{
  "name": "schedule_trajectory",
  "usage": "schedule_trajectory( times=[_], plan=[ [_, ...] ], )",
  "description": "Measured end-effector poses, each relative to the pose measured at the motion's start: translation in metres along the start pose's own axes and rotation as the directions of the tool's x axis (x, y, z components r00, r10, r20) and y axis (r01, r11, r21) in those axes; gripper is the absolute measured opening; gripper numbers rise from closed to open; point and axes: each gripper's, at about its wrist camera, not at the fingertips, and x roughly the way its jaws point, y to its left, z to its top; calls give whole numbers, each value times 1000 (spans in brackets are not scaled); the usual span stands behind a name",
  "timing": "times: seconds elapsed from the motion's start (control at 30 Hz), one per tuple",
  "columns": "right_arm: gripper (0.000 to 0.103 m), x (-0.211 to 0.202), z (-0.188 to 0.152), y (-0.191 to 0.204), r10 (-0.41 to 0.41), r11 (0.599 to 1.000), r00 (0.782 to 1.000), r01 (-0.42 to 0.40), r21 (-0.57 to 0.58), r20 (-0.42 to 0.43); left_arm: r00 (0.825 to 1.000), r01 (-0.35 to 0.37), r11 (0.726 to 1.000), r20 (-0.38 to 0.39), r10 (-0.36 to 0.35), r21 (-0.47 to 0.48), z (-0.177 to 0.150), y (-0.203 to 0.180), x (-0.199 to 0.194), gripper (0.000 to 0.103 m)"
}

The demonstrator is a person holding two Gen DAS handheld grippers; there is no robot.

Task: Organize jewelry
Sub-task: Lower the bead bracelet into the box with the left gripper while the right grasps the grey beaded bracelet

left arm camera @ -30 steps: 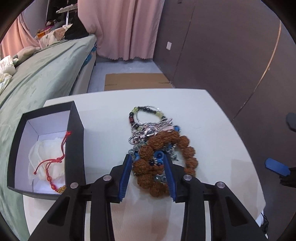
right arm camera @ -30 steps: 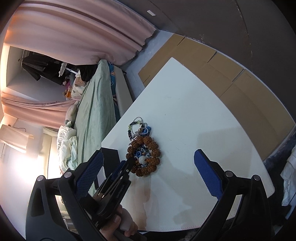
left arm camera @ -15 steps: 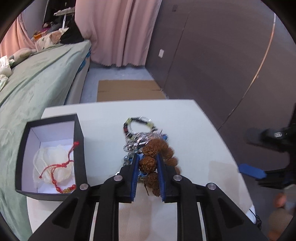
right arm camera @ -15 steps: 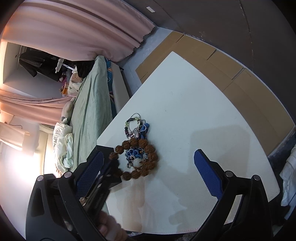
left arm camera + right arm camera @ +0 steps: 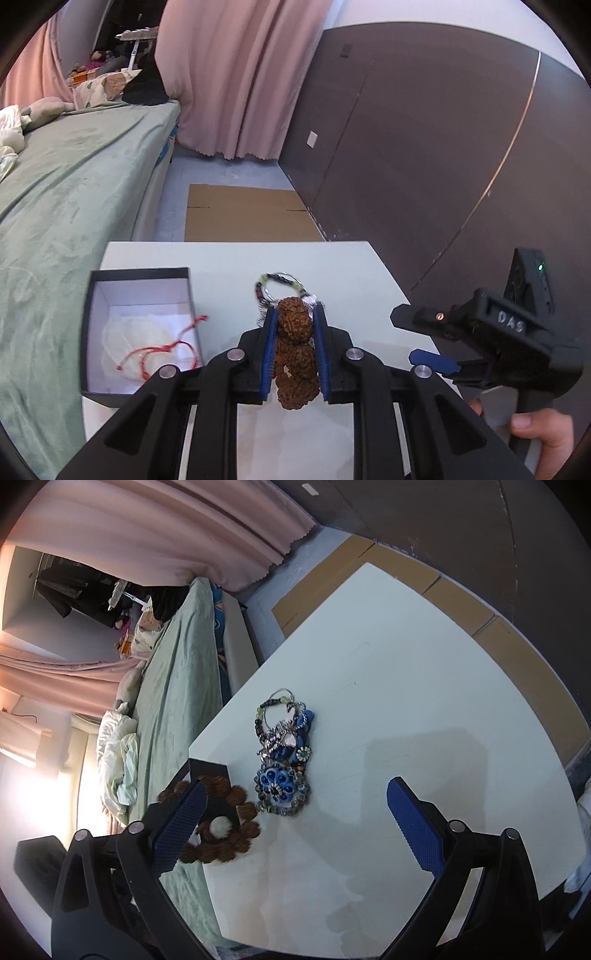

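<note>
Jewelry here splits in two: a brown bead bracelet (image 5: 295, 354) is clenched between the pads of the left hand-held gripper (image 5: 294, 350) and hangs above the white surface (image 5: 354, 266), while the remaining pile (image 5: 282, 753) lies on it. The box (image 5: 140, 273), with a red cord bracelet (image 5: 159, 354) inside, sits to the left. Carrying the beads well means clearing the box wall before letting go. The right hand-held gripper (image 5: 295, 827) holds nothing; its wide jaws are closing slightly.
</note>
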Motion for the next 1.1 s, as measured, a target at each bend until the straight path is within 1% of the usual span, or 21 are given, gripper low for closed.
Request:
schedule_trajectory(
  times=[0.03,0.1,0.13,0.17,0.2,0.27,0.4,0.57,0.63,0.7,0.77,0.83,0.93,1.0,1.1],
  plan=[
    [85,1,0,1,-8,1000,1000,8,-5,0,1000,-1,1000,6,1,-8,2,5,-4,17],
    [67,8,0,3,-17,1000,1000,17,-13,-14,1000,-1,1000,13,1,-21,4,12,-9,17],
    [62,11,-1,3,-17,1000,1000,17,-14,-21,1000,-1,1000,19,2,-29,5,16,-12,17],
    [55,15,-1,3,-21,1000,999,20,-14,-31,1000,-2,999,22,2,-34,7,19,-14,17],
    [49,20,-1,4,-29,999,999,28,-16,-42,1000,-2,999,26,3,-39,9,21,-15,17],
    [44,27,-2,5,-44,999,998,43,-25,-53,999,5,998,40,-3,-55,11,29,-21,17],
    [37,42,-4,10,-74,996,994,71,-48,-75,998,13,997,59,-8,-79,15,40,-29,17],
    [34,62,-8,19,-116,990,987,106,-91,-108,996,20,993,86,-10,-114,22,54,-43,17],
    [33,69,-10,23,-140,985,984,127,-113,-112,995,21,992,100,-8,-123,24,60,-49,17],
    [29,76,-12,26,-165,980,980,149,-135,-114,994,20,991,106,-6,-133,25,65,-52,17],
    [29,80,-13,27,-190,973,976,173,-152,-107,994,17,989,109,-1,-146,26,71,-55,17],
    [26,84,-14,29,-215,966,972,197,-167,-98,994,14,987,109,4,-159,27,77,-57,17],
    [21,90,-14,32,-233,959,969,214,-188,-87,994,8,985,113,12,-170,27,82,-60,17],
    [12,93,-14,34,-228,958,970,207,-196,-89,993,8,983,116,14,-181,27,84,-63,17],
    [10,91,-15,37,-219,961,972,200,-191,-83,993,10,980,113,13,-199,26,89,-64,19]
  ],
)
